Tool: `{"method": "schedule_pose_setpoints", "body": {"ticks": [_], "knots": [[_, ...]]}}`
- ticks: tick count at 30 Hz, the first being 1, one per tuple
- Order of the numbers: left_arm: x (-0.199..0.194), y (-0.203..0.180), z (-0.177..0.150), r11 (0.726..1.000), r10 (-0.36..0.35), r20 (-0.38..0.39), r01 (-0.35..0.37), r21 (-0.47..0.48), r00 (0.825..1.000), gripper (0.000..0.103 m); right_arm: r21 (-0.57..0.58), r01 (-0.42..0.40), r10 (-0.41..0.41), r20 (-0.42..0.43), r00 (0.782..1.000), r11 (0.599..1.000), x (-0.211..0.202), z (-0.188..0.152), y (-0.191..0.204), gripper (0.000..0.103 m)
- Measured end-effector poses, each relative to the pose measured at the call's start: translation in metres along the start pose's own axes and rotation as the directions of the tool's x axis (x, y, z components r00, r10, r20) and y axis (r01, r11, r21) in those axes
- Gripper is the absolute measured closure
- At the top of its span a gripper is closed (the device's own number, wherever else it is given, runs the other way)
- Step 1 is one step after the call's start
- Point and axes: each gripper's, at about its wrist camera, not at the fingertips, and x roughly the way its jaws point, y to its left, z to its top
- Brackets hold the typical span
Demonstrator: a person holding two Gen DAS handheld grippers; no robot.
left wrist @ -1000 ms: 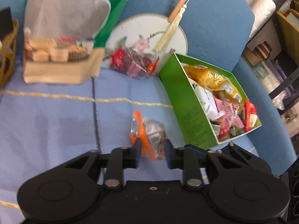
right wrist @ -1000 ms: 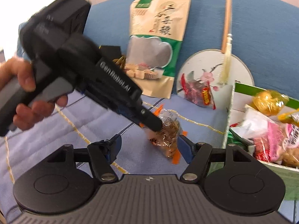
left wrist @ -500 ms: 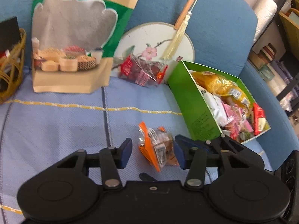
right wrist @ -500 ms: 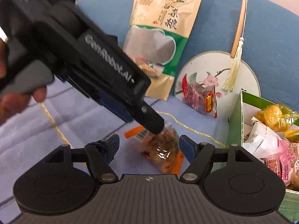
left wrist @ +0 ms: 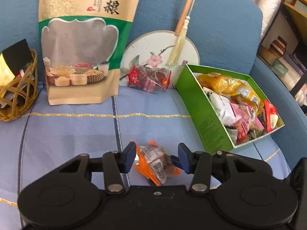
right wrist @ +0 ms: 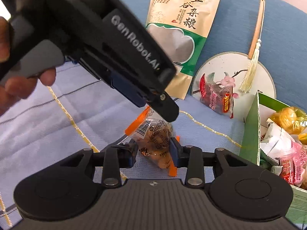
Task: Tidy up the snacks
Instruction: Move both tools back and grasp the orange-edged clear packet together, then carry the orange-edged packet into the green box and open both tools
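A small clear snack packet with orange ends (left wrist: 155, 164) (right wrist: 153, 134) lies on the light blue checked cloth. My left gripper (left wrist: 156, 157) is open around it, its fingers standing just off the packet's sides; in the right wrist view it (right wrist: 168, 113) reaches down from the upper left onto the packet's top. My right gripper (right wrist: 153, 149) is closing, and both blue pads touch the packet's sides. The green box (left wrist: 203, 115) (right wrist: 251, 130) with several wrapped snacks stands open to the right.
A red snack packet (left wrist: 149, 78) (right wrist: 216, 95) leans on a round painted fan (left wrist: 145, 48) (right wrist: 264, 76) at the sofa back. A tall grain pouch (left wrist: 82, 57) (right wrist: 182, 28) stands left of it. A wicker basket (left wrist: 17, 95) sits far left. A hand (right wrist: 19, 88) holds the left gripper.
My left gripper's jaws opened off the orange packet and it came to lie on the cloth. My right gripper's jaws, wide before, have closed in on the packet.
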Motion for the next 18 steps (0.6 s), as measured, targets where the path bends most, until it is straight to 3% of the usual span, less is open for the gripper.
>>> {"method": "schedule_pose_setpoints", "body": {"ticks": [2, 4, 9, 10, 11, 12, 13, 14, 16, 18], "knots": [[0.003, -0.001, -0.003, 1.000, -0.008, -0.019, 0.008, 0.003, 1.000, 0.024, 0.011, -0.001, 0.002, -0.016, 1.000, 1.000, 0.001, -0.001, -0.001, 0.030], [0.007, -0.002, -0.006, 1.000, -0.015, -0.037, 0.016, 0.013, 0.999, 0.021, 0.039, -0.007, 0.008, -0.040, 0.999, 0.999, 0.003, -0.002, -0.005, 0.014], [0.013, 0.003, -0.012, 0.999, -0.049, -0.069, 0.049, 0.004, 0.996, 0.012, 0.082, -0.020, 0.024, -0.052, 0.998, 0.996, 0.007, -0.003, -0.011, 0.014], [0.015, 0.004, -0.012, 0.999, -0.041, -0.076, 0.041, 0.003, 0.996, 0.012, 0.083, -0.016, 0.020, -0.055, 0.998, 0.996, 0.008, -0.002, -0.011, 0.013], [0.018, 0.006, -0.012, 0.999, -0.043, -0.091, 0.043, -0.008, 0.995, 0.021, 0.084, -0.016, 0.021, -0.061, 0.998, 0.996, 0.009, -0.003, -0.011, 0.013], [0.022, 0.009, -0.013, 0.998, -0.053, -0.109, 0.050, -0.026, 0.993, 0.044, 0.085, -0.017, 0.023, -0.066, 0.998, 0.996, 0.011, -0.003, -0.012, 0.017], [0.026, 0.012, -0.014, 0.997, -0.061, -0.131, 0.056, -0.044, 0.989, 0.051, 0.088, -0.010, 0.016, -0.067, 0.998, 0.996, 0.011, -0.003, -0.011, 0.038], [0.029, 0.014, -0.016, 0.998, -0.048, -0.138, 0.040, -0.058, 0.989, 0.056, 0.091, 0.009, -0.004, -0.065, 0.998, 0.996, 0.010, -0.002, -0.012, 0.049], [0.026, 0.017, -0.016, 0.992, -0.071, -0.111, 0.059, -0.112, 0.991, 0.058, 0.111, 0.010, -0.004, -0.052, 0.999, 0.994, 0.010, 0.000, -0.018, 0.057], [0.016, 0.010, -0.012, 0.993, -0.069, -0.071, 0.063, -0.096, 0.995, 0.068, 0.098, 0.031, -0.029, -0.025, 0.999, 0.995, 0.002, 0.004, -0.017, 0.063]]}}
